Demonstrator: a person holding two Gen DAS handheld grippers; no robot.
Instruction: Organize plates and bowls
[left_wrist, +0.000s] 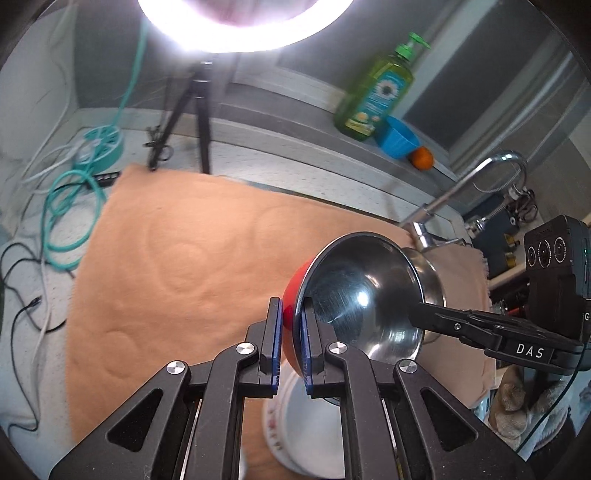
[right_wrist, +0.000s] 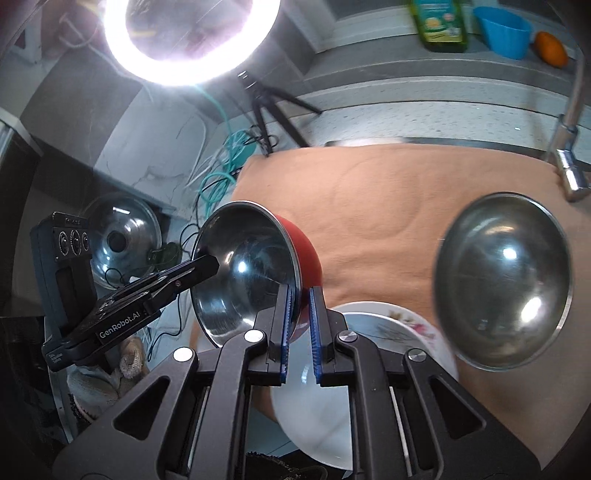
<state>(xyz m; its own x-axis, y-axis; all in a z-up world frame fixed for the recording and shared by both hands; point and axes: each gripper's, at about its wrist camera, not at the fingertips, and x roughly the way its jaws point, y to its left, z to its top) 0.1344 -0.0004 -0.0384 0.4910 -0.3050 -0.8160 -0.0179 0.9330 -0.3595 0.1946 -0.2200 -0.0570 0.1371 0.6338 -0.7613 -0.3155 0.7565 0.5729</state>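
A red bowl with a steel inside (left_wrist: 354, 291) is tilted on its side and held in the air above the orange cloth (left_wrist: 177, 258). My left gripper (left_wrist: 291, 317) is shut on its rim on one side. My right gripper (right_wrist: 300, 310) is shut on the opposite rim of the same red bowl (right_wrist: 255, 266). The right gripper (left_wrist: 428, 314) also shows in the left wrist view at the bowl's right edge, and the left gripper (right_wrist: 207, 262) in the right wrist view. A plain steel bowl (right_wrist: 502, 280) lies on the cloth to the right. White floral plates (right_wrist: 332, 398) lie stacked under the grippers.
A ring light on a tripod (left_wrist: 199, 110) stands at the back of the counter, with teal cable (left_wrist: 66, 214) coiled left of the cloth. A green soap bottle (left_wrist: 376, 92), a blue cup (left_wrist: 399, 136) and an orange (left_wrist: 423, 158) sit on the ledge. A faucet (left_wrist: 461, 192) rises at right. A glass lid (right_wrist: 122, 236) lies at left.
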